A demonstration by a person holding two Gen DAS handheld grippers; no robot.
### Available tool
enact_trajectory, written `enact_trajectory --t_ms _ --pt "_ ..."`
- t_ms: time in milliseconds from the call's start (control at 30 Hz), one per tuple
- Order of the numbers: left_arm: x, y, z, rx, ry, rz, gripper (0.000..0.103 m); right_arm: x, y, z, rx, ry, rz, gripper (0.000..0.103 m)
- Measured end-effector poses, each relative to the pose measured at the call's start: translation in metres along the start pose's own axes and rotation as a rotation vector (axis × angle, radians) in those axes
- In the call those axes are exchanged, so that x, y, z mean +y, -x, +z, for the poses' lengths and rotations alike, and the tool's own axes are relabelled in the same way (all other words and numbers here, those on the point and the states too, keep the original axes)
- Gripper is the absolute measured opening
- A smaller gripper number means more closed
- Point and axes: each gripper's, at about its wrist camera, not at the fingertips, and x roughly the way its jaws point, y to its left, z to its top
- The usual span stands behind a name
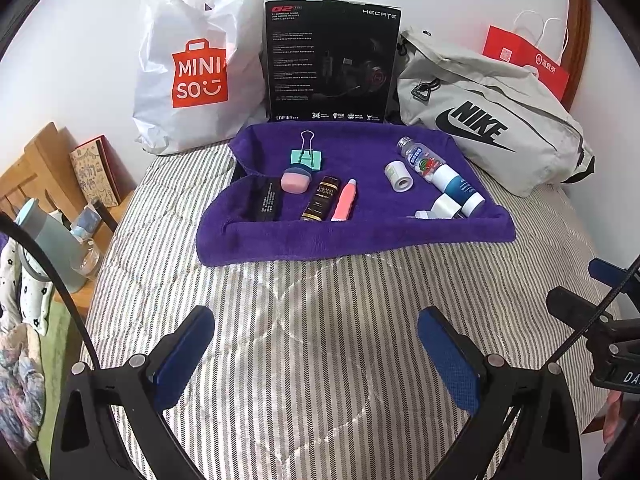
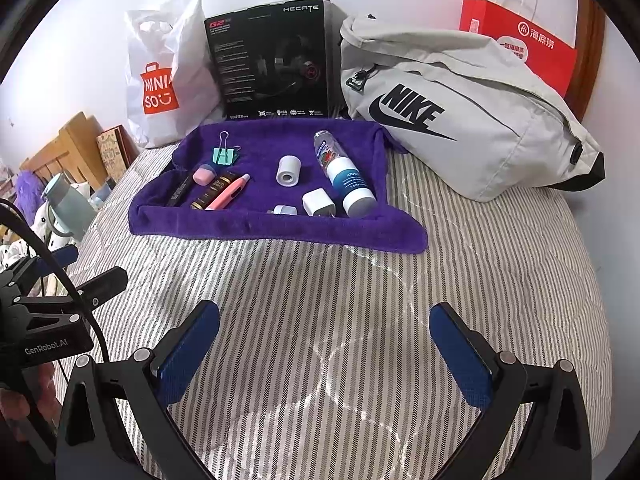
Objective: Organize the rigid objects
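Observation:
A purple towel (image 1: 352,236) (image 2: 280,228) lies on the striped bed and carries small objects. On its left are a green binder clip (image 1: 306,158) (image 2: 224,155), a pink eraser-like case (image 1: 295,181), a black tube (image 1: 269,200), a brown box (image 1: 321,199) and a pink pen (image 1: 345,200) (image 2: 230,192). On its right are a white roll (image 1: 399,176) (image 2: 289,171), a clear bottle (image 1: 420,158), a blue-white bottle (image 1: 460,190) (image 2: 350,184) and a white charger (image 1: 444,205) (image 2: 318,202). My left gripper (image 1: 316,356) and right gripper (image 2: 324,354) are open and empty, well short of the towel.
A Miniso bag (image 1: 192,68), a black headset box (image 1: 332,60), a grey Nike bag (image 1: 488,120) and a red paper bag (image 1: 528,64) stand behind the towel. A wooden nightstand with bottles (image 1: 60,232) is at the left bed edge.

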Motion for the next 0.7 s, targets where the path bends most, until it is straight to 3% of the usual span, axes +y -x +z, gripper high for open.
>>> enact_trajectory --t_ms 700 --pt "0.0010 0.0035 -0.0016 -0.027 0.003 -0.018 0.103 -0.0004 -0.0001 -0.0013 0.003 0.004 0.001 0.103"
